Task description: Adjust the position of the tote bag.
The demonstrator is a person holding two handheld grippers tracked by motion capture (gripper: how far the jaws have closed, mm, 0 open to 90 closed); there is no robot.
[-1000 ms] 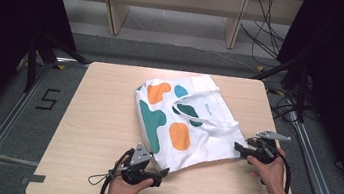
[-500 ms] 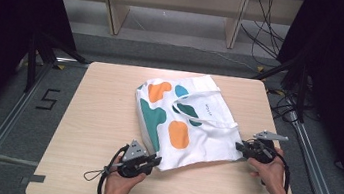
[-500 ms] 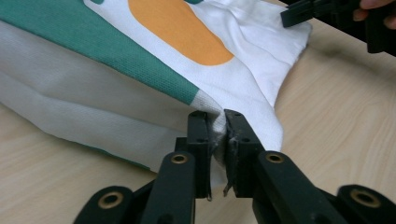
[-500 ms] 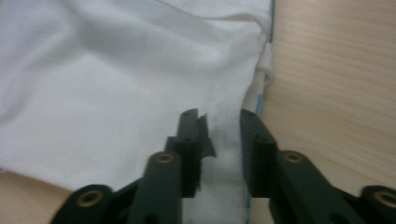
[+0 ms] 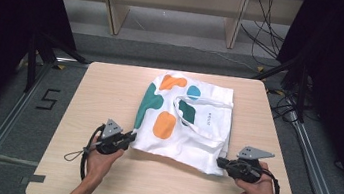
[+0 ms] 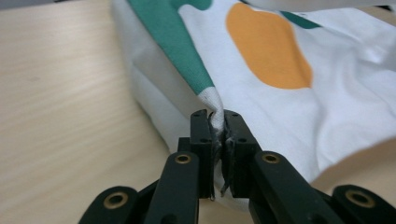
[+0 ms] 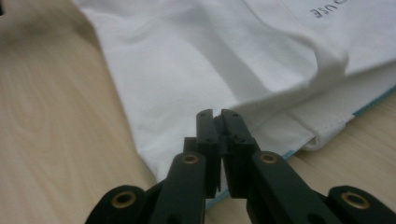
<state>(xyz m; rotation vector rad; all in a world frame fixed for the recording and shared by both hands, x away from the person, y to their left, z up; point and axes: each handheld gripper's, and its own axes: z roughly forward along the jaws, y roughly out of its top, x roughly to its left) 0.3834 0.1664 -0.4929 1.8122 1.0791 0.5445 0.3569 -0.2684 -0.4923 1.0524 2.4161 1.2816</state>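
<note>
Left tongs (image 5: 126, 140): jaws just closed, pinching near-left corner of tote bag (image 5: 191, 125); cloth bunched between pads, clear in left gripper view (image 6: 215, 122).
Bag: soft, light, floppy cotton; likely sags and wrinkles unless held at two corners; pinch hems and corners, not middle.
Bag lies flat on counter (image 5: 83, 105), spread between both tongs, stretching away from them.
Right tongs (image 5: 221, 162): jaws just closed, clamped on bag's near-right edge (image 7: 219, 122).
</note>
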